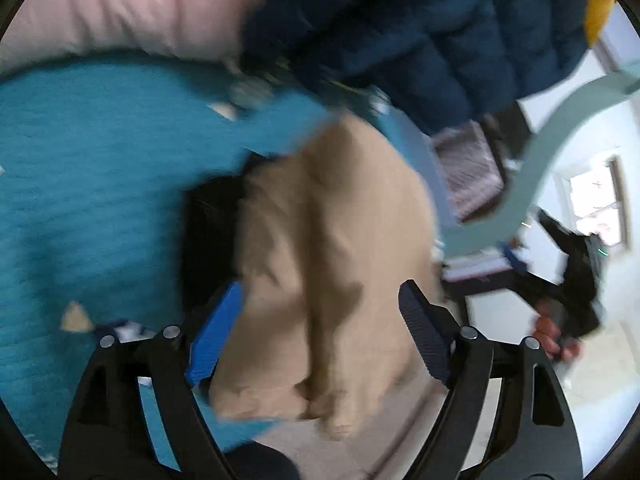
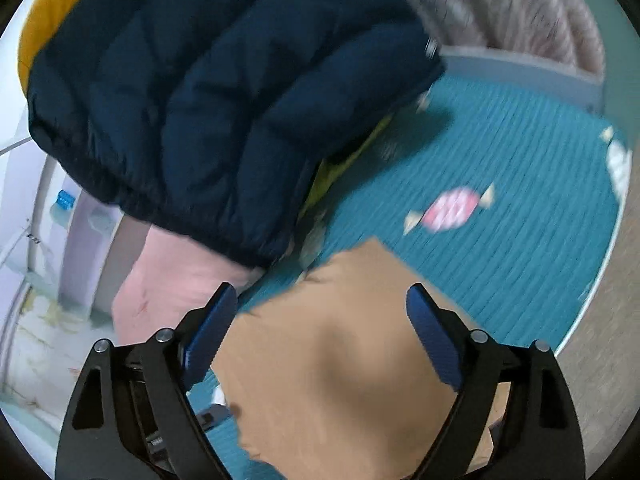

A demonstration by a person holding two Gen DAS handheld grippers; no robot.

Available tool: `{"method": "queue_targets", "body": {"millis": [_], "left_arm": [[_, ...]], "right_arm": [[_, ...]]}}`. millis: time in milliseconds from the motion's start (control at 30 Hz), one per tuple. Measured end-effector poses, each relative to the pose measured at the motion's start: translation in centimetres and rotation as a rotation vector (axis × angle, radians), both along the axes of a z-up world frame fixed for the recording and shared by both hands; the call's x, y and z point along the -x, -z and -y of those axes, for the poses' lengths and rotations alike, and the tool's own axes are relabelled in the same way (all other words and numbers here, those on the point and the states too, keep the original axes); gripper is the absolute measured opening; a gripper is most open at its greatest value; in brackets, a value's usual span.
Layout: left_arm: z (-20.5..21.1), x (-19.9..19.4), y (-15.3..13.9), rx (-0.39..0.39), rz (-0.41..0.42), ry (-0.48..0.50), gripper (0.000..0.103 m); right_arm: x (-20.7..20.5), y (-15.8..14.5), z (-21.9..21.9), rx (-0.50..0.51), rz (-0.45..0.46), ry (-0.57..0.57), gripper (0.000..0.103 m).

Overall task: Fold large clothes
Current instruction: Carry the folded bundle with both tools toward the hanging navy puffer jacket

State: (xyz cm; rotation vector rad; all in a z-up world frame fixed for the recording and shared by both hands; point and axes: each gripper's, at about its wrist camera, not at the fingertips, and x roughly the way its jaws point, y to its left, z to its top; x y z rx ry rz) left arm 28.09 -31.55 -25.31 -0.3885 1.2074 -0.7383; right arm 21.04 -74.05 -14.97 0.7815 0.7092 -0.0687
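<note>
Now the folded tan cloth garment (image 1: pixel 320 264) lies on the teal ribbed bedspread (image 1: pixel 100 184), below both grippers. Left gripper (image 1: pixel 320 336) and right gripper (image 2: pixel 324 340) hover over it with jaws spread wide, holding nothing. A navy quilted puffer jacket (image 2: pixel 208 92) and a pink pillow (image 1: pixel 132 4) lie beyond.

Trousers (image 2: pixel 340 360) lie on the bedspread (image 2: pixel 500 240) — jacket (image 2: pixel 208 92) behind, over a pillow (image 2: pixel 168 280).
</note>
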Motion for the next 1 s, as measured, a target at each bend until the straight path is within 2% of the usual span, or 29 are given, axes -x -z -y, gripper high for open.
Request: {"method": "queue_targets", "body": {"millis": [100, 167, 300, 367, 400, 433, 467, 500, 533, 567, 667, 767, 900, 1000], "left_arm": [[-1.6, 0.4, -1.3, -0.109, 0.127, -0.061, 0.085], [-1.9, 1.1, -2.2, -0.140, 0.183, -0.057, 0.085], [1.4, 2.7, -4.7, -0.205, 0.312, -0.024, 0.083], [3.5, 4.1, -4.9, -0.266, 0.410, 0.014, 0.068], [5.3, 4.8, -5.2, -0.306, 0.459, 0.024, 0.049], [6.6, 5.2, -5.1, -0.345, 0.493, 0.022, 0.031], [8.4, 5.1, -5.1, -0.372, 0.508, 0.022, 0.022], [9.0, 5.8, -4.5, -0.382, 0.506, 0.038, 0.008], [9.3, 6.3, -3.8, -0.366, 0.484, 0.050, 0.006], [9.8, 6.7, -3.3, -0.350, 0.464, 0.055, 0.006], [10.8, 7.6, -1.4, -0.353, 0.422, 0.077, 0.005], [11.9, 8.1, 0.5, -0.385, 0.410, 0.096, 0.004], [12.2, 7.4, 3.2, -0.398, 0.407, 0.079, 0.003], [12.6, 6.5, 5.3, -0.438, 0.412, 0.076, 0.003]], "right_arm": [[1.9, -0.8, -0.2, 0.154, 0.006, 0.023, 0.090], [2.9, -0.6, -0.6, 0.243, -0.004, 0.025, 0.090], [3.7, 1.3, -1.9, 0.319, -0.054, 0.012, 0.090], [4.0, 2.5, -3.4, 0.365, -0.068, -0.006, 0.081], [4.1, 2.9, -4.0, 0.386, -0.073, -0.014, 0.077], [4.2, 3.4, -4.9, 0.404, -0.079, -0.030, 0.067], [4.2, 4.1, -5.8, 0.409, -0.088, -0.056, 0.050], [4.1, 4.7, -6.3, 0.399, -0.099, -0.072, 0.039], [3.9, 5.7, -6.9, 0.360, -0.127, -0.098, 0.024], [3.7, 6.2, -7.2, 0.340, -0.140, -0.108, 0.021], [3.5, 7.9, -8.7, 0.355, -0.164, -0.124, 0.018], [3.4, 9.9, -8.4, 0.236, -0.178, -0.117, 0.018], [3.0, 11.7, -7.8, 0.171, -0.177, -0.088, 0.018], [2.3, 12.6, -7.5, 0.132, -0.186, -0.093, 0.016]]}}
